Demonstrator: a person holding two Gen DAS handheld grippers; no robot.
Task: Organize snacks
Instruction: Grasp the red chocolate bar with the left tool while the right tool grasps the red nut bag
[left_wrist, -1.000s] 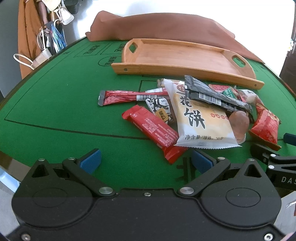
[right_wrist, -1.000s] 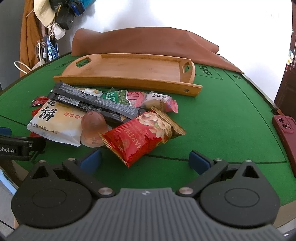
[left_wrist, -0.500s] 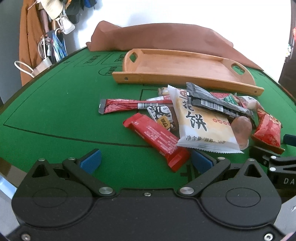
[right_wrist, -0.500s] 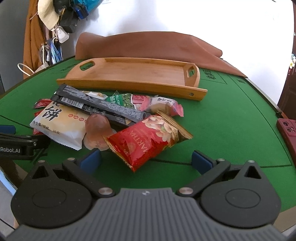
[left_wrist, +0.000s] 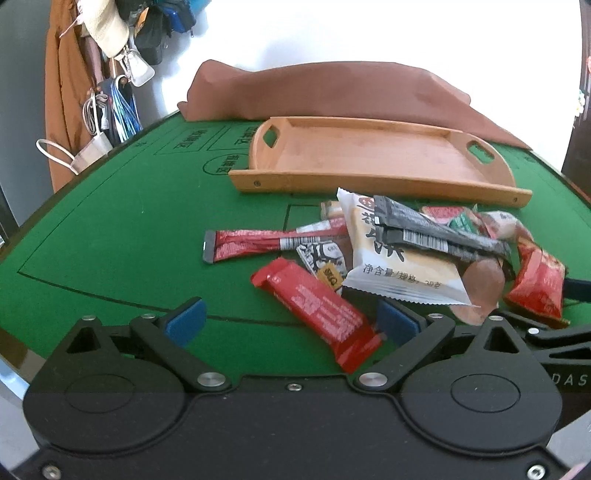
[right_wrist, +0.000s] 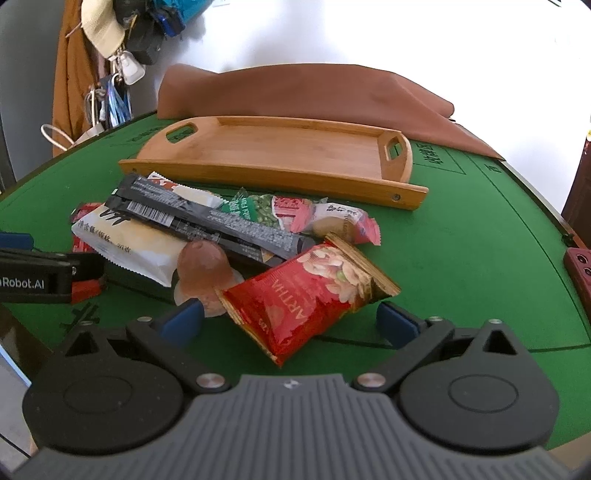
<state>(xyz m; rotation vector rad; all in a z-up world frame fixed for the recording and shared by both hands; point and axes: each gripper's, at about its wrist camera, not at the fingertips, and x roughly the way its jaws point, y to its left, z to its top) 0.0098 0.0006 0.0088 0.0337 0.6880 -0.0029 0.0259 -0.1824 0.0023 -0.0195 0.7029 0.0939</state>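
A pile of snack packets lies on the green table (left_wrist: 110, 240), in front of an empty wooden tray (left_wrist: 369, 158) (right_wrist: 280, 151). My left gripper (left_wrist: 290, 321) is wide and closing slightly. A red bar (left_wrist: 317, 310) lies slantwise between its blue pads, and neither pad presses on it. My right gripper (right_wrist: 290, 323) stands open around the near end of a red nut packet (right_wrist: 306, 295), without touching it. The pile also holds a white biscuit packet (left_wrist: 399, 266), a long black packet (right_wrist: 207, 221), a red stick (left_wrist: 255, 242) and a brown jelly cup (right_wrist: 203, 266).
A brown cloth (left_wrist: 332, 92) lies behind the tray. A red phone (right_wrist: 580, 269) rests at the table's right edge. Coats and bags (left_wrist: 110, 74) hang at the far left. The table's near edge runs just under both grippers.
The left view has shifted so the red bar now sits lower, between the left pads, and those jaws have narrowed a little. The right gripper has barely moved.
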